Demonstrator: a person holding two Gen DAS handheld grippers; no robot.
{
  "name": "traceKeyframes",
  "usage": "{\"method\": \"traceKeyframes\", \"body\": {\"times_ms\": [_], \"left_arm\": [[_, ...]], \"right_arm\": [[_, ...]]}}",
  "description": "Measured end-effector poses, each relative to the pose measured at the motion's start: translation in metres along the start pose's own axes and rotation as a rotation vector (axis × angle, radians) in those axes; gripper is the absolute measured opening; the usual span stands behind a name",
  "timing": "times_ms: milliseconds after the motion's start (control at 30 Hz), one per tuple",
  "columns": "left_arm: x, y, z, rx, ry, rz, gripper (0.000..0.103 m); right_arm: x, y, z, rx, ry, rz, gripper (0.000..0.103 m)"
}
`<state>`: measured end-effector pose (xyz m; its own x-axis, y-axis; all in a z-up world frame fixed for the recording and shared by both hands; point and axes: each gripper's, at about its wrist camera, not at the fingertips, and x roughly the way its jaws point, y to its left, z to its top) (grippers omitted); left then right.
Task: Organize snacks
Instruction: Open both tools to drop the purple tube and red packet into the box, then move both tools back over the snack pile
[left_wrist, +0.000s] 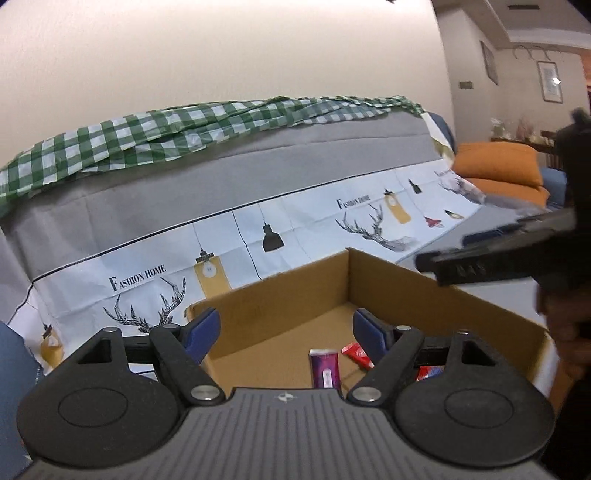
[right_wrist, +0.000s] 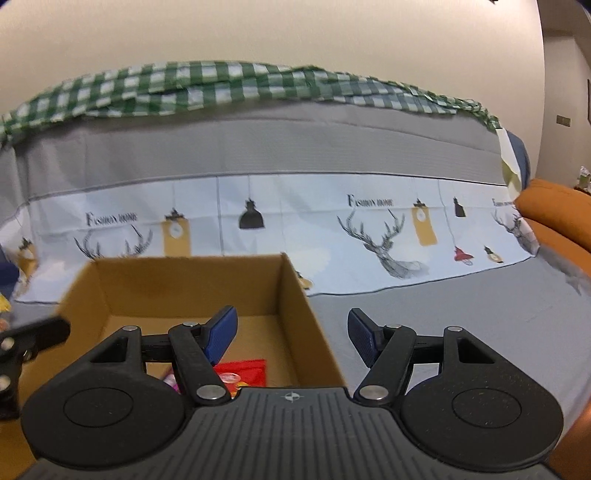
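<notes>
The snacks lie on the floor of an open cardboard box (left_wrist: 424, 291), directly below and ahead of the left gripper (left_wrist: 286, 328): a purple packet (left_wrist: 325, 367) stands between its 2 blue pads, a red packet (left_wrist: 357, 353) sits just to the right of that, touching the right pad's outline, and another red wrapper (left_wrist: 428, 373) peeks out behind the right linkage. The left gripper's jaws are spread wide with nothing between them. In the right wrist view a red packet (right_wrist: 245, 371) and a pink scrap (right_wrist: 171, 380) lie in the box's near corner, behind the left pad of the right gripper (right_wrist: 291, 332), whose jaws are also parted and empty, straddling the box's right wall. Beyond the box hangs a printed cloth (right_wrist: 332, 221) with deer and lamps, topped by a green checked cloth (right_wrist: 221, 83).
</notes>
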<state>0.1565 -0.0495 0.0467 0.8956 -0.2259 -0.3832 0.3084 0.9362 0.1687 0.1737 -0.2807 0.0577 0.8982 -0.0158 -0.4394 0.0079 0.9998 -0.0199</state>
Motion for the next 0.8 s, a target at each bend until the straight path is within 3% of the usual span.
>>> {"method": "traceKeyframes", "body": {"times_ms": [67, 133, 200, 267, 333, 433, 500, 667, 733, 800], "left_arm": [[-0.015, 0.012, -0.004, 0.019, 0.032, -0.064, 0.080], [-0.028, 0.028, -0.011, 0.020, 0.068, -0.119, 0.067], [-0.035, 0.046, -0.022, -0.005, 0.123, -0.123, 0.036], [-0.042, 0.064, -0.038, -0.052, 0.167, -0.097, 0.021], [-0.049, 0.080, -0.055, -0.108, 0.185, -0.075, 0.020], [-0.062, 0.105, -0.065, -0.197, 0.169, -0.041, 0.020], [-0.065, 0.118, -0.071, -0.245, 0.200, -0.030, 0.020], [-0.078, 0.135, -0.090, -0.254, 0.246, 0.009, 0.020], [-0.080, 0.140, -0.104, -0.284, 0.254, 0.036, 0.022], [-0.084, 0.148, -0.116, -0.360, 0.244, 0.105, 0.032]], "right_arm": [[-0.006, 0.003, 0.000, 0.018, -0.013, 0.023, 0.068], [-0.012, 0.009, 0.000, 0.034, -0.024, 0.051, 0.065], [-0.017, 0.015, 0.000, 0.048, -0.027, 0.089, 0.049], [-0.020, 0.022, -0.001, 0.060, -0.023, 0.141, 0.034], [-0.024, 0.031, -0.001, 0.068, -0.019, 0.204, 0.026], [-0.032, 0.049, -0.002, 0.058, -0.028, 0.285, 0.026], [-0.035, 0.065, -0.002, 0.038, -0.022, 0.351, 0.026], [-0.044, 0.115, -0.010, -0.075, 0.012, 0.514, 0.027], [-0.048, 0.136, -0.014, -0.116, 0.029, 0.554, 0.027], [-0.051, 0.155, -0.019, -0.145, 0.046, 0.590, 0.027]]}}
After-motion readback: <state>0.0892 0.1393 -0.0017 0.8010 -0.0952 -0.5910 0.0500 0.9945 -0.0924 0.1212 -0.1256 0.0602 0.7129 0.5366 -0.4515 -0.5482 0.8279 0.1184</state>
